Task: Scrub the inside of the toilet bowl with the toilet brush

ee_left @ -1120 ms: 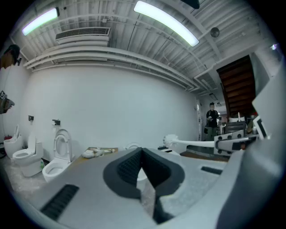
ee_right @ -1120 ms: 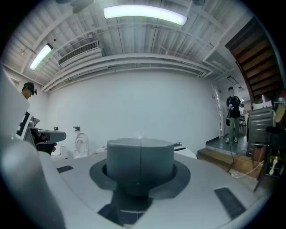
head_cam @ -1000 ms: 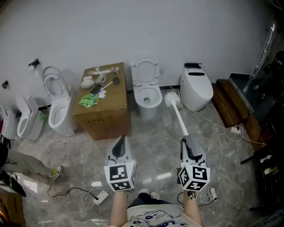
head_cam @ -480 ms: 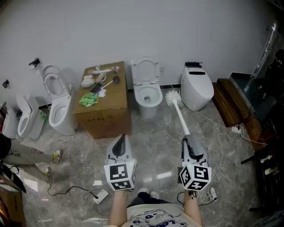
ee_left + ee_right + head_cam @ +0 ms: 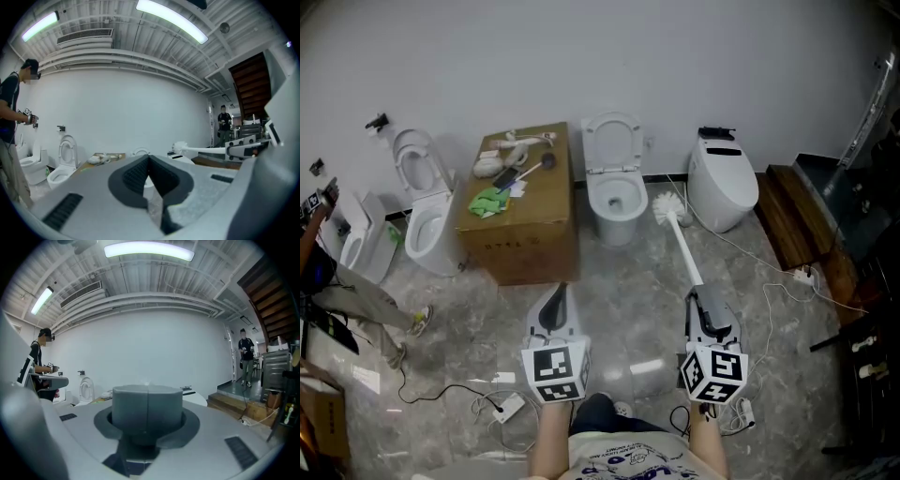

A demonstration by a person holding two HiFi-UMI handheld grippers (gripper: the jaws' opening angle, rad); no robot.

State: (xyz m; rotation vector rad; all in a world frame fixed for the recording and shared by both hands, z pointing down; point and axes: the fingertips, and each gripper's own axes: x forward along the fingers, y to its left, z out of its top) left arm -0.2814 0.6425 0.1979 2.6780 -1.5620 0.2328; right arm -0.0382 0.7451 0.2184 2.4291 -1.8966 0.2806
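Head view is showing the person's forearms at the near edge, each one carrying a gripper over the grey marble floor [image 5: 628, 272]. The left gripper [image 5: 556, 294] is pointing toward the far wall with its jaws clenched together on nothing, which the left gripper view is showing as well. The right gripper [image 5: 695, 296] is grasping the toilet brush [image 5: 682, 248] by the near end of its white handle, its jaws pressing tight around it. The handle is slanting away to the far left. The bristle head [image 5: 667, 208] is sitting outside the toilet bowl [image 5: 614, 195], just to its right, between that bowl and a closed white toilet [image 5: 724, 183] farther right. Whether the bristles are touching the floor cannot be told. The bowl's lid is standing raised against the far wall. Left of the bowl, a cardboard box [image 5: 525, 239] is resting on the floor with a green cloth [image 5: 490, 202] and small items on top. Beyond it to the left an open toilet [image 5: 427, 225] is standing, and a person [image 5: 323, 281] is standing at the left edge.
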